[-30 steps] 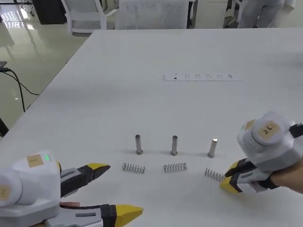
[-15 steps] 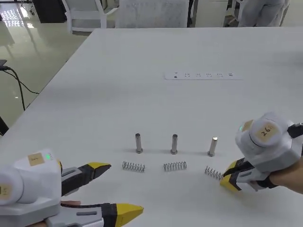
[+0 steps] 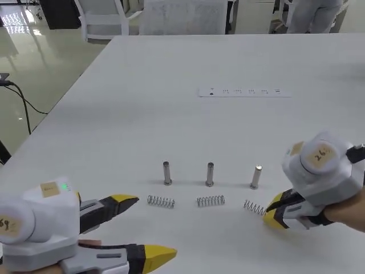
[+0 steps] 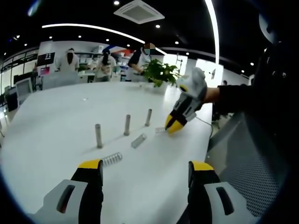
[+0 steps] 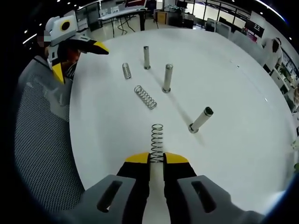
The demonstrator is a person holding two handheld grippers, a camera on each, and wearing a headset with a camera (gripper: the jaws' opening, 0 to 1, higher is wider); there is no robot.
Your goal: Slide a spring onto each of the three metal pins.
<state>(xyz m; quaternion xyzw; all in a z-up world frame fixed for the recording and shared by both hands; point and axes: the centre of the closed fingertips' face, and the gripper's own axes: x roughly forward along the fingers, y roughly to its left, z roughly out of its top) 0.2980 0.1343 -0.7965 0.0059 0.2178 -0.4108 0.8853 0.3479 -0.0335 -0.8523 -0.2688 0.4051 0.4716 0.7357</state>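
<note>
Beside the right pin [image 5: 201, 119], right gripper [image 5: 156, 157] low, fingers [image 5: 138, 159] tight on spring [image 5: 157, 137]

The sticker [image 3: 318, 156] on the right gripper [image 3: 272, 213] seems to read 26; on the left gripper [image 3: 151, 226], 69.

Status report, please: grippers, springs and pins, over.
Left gripper open, holding nothing. Right gripper shut on end of right spring. All three pins bare; other two springs lying before them.
</note>
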